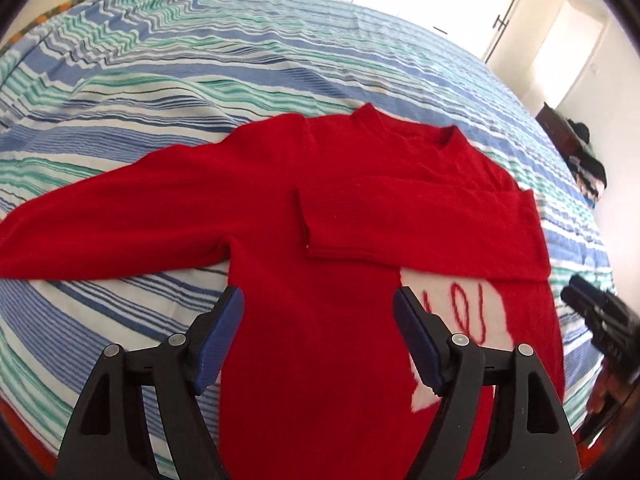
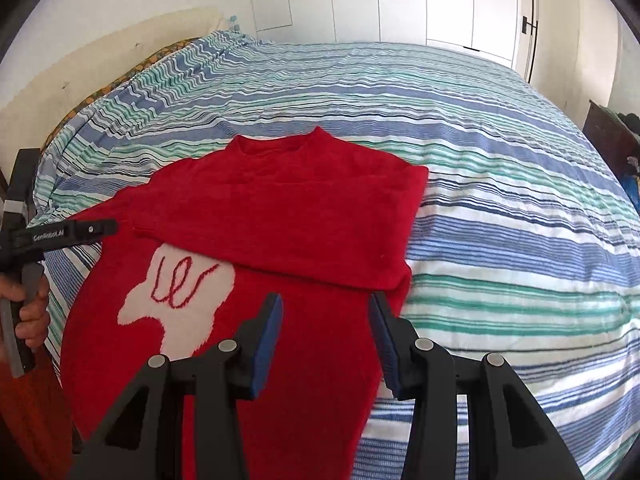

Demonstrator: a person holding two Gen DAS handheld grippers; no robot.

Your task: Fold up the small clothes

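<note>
A small red sweater (image 1: 320, 208) with a white patch (image 1: 452, 312) lies flat on the bed, collar away from me. One sleeve (image 1: 400, 228) is folded across the chest; the other sleeve (image 1: 100, 228) stretches out to the left. The sweater also shows in the right wrist view (image 2: 280, 208), with the white patch (image 2: 180, 304) at its left. My left gripper (image 1: 319, 296) is open and empty above the sweater's lower body. My right gripper (image 2: 326, 302) is open and empty above the sweater's right side, near the folded sleeve's edge. The left gripper's body (image 2: 60, 236) shows at that view's left edge.
The bed's striped blue, green and white cover (image 2: 480, 160) spreads around the sweater. White wardrobe doors (image 2: 400, 0) stand behind the bed. Dark furniture with clothes (image 1: 576, 152) stands at the right. The other hand-held gripper (image 1: 600, 320) shows at the left wrist view's right edge.
</note>
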